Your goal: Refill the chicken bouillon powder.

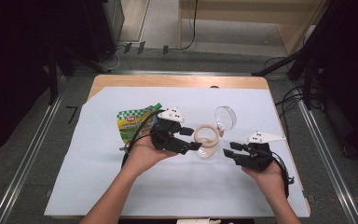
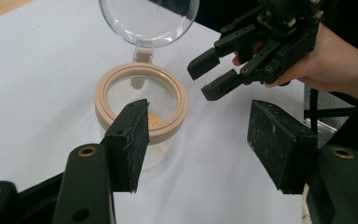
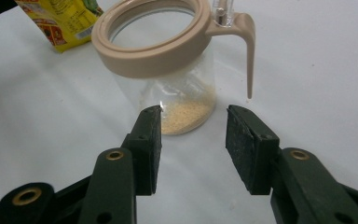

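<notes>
A clear jar with a beige rim stands mid-table, its round clear lid swung open behind it. A thin layer of yellowish grains lies at its bottom. My left gripper sits just left of the jar, open and empty; in the left gripper view the jar stands past the left jaw. My right gripper hovers to the jar's right, open, apart from it. In the right gripper view the jar is straight ahead beyond the jaw tips. The right gripper also faces the jar in the left gripper view.
A green and yellow pouch lies flat behind my left hand. A white sheet covers most of the wooden table. Bare sheet stretches in front and to the left. Dark stands and cables sit on the floor around the table.
</notes>
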`<state>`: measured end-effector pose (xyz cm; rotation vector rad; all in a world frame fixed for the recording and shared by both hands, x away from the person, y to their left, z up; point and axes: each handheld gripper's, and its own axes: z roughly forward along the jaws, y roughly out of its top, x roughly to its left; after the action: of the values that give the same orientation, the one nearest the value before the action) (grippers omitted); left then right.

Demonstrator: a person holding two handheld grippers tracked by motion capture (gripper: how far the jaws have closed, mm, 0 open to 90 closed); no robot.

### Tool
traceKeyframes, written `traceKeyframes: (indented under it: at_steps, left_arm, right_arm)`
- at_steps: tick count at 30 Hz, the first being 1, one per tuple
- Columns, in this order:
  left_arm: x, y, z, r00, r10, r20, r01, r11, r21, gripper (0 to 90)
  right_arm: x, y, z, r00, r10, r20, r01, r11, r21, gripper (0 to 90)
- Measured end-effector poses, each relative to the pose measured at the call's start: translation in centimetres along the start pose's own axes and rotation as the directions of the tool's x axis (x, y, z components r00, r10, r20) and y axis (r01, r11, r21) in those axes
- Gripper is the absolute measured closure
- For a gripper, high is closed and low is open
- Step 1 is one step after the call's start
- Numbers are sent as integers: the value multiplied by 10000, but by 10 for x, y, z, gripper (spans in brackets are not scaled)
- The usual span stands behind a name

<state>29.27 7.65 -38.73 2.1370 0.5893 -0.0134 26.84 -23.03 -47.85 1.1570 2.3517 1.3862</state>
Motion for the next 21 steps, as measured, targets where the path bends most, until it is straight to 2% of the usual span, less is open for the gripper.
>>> traceKeyframes:
  at_steps: [5,10,21]
  left_arm:
    - [-2,-1,-16,10000,-37,-9,37,10000,-53,377]
    - [-3,-2,-31,9996,-22,-291,23,10000,41,364]
    - [10,-5,-71,9964,-445,-725,418,9984,-384,363]
  right_arm:
    - [4,0,1,9999,-108,-87,108,9999,48,568]
    - [10,1,3,9998,-113,-188,116,9998,160,563]
    - [28,2,13,9959,-561,-703,588,9976,370,558]
